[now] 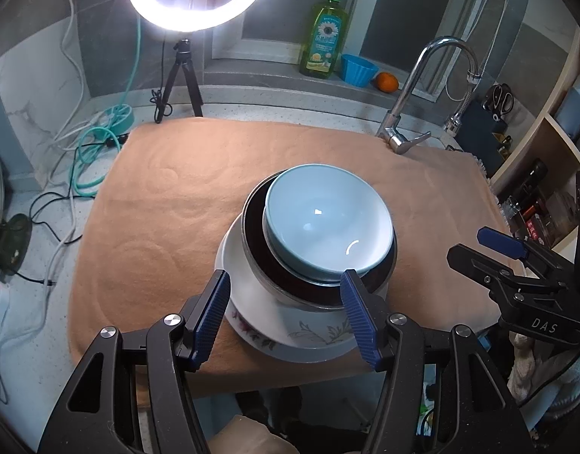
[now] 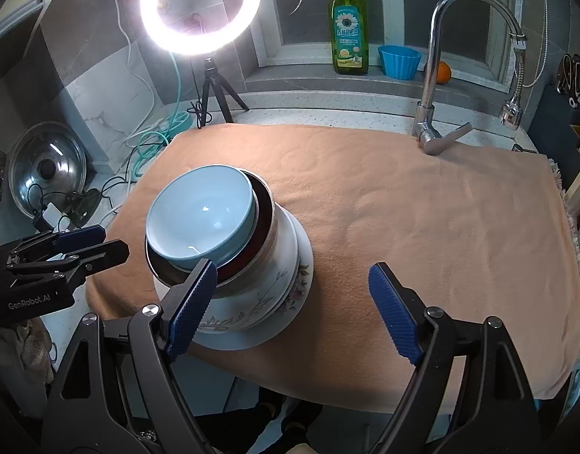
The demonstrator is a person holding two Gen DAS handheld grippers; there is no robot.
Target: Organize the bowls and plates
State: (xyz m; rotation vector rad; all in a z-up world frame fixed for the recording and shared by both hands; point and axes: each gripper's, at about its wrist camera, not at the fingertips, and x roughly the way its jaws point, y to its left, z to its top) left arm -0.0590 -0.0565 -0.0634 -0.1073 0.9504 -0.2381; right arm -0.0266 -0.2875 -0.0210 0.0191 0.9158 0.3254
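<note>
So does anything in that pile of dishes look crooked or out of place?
Yes. The light blue bowl sits tilted and off-centre inside the dark steel-rimmed bowl, not nested flat. The whole stack also stands close to the near edge of the peach towel. Nothing looks spilled or broken.

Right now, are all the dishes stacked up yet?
It looks done: the light blue bowl sits in a steel bowl, on a flowered white bowl and white plates. The left gripper and right gripper are open and empty. No loose dishes lie on the orange towel.
</note>
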